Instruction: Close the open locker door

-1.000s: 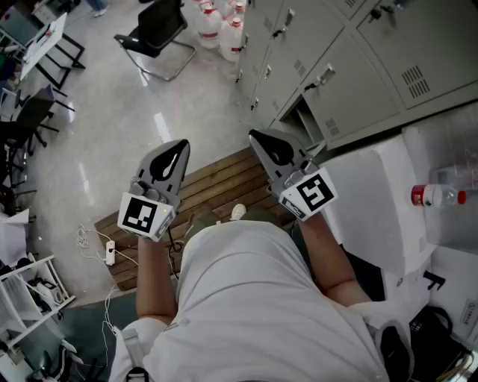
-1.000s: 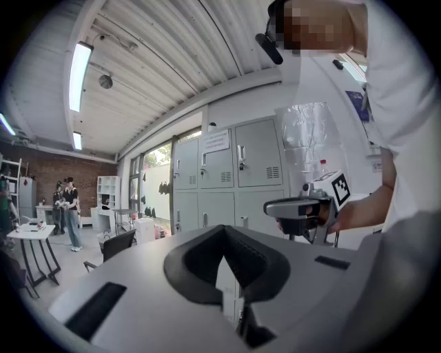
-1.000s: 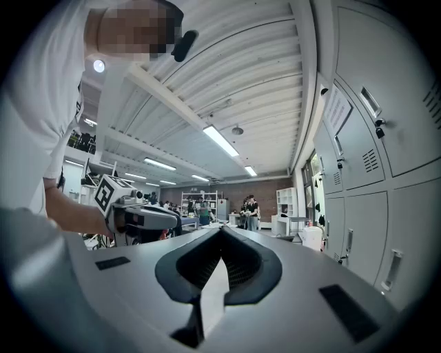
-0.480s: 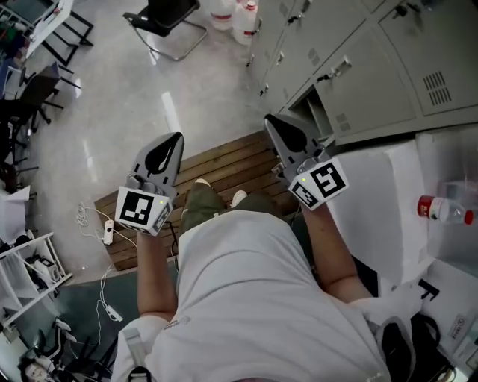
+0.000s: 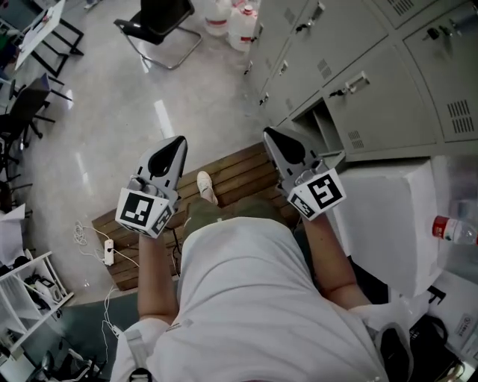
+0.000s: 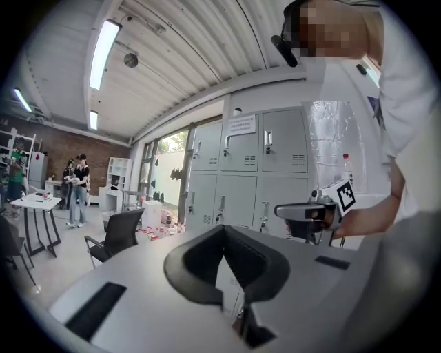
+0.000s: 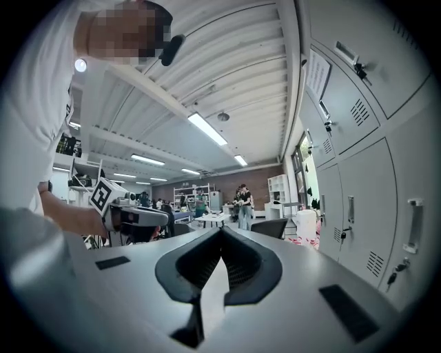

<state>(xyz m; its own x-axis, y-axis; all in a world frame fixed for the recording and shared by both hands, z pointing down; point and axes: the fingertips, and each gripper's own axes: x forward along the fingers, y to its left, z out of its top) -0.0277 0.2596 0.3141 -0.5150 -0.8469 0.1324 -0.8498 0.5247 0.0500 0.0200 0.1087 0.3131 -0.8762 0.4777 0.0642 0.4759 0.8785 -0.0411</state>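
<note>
Left gripper [image 5: 178, 143], right gripper [image 5: 269, 134]: jaws together, empty, level, side by side.

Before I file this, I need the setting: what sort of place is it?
Probably a shared workshop or lab: grey metal lockers along one wall, a black chair and large water jugs.

A white T-shirt [image 5: 239, 298] is worn, and grey left tongs [image 5: 179, 143] and right tongs [image 5: 270, 134] bear marker cubes [image 5: 142, 212].
</note>
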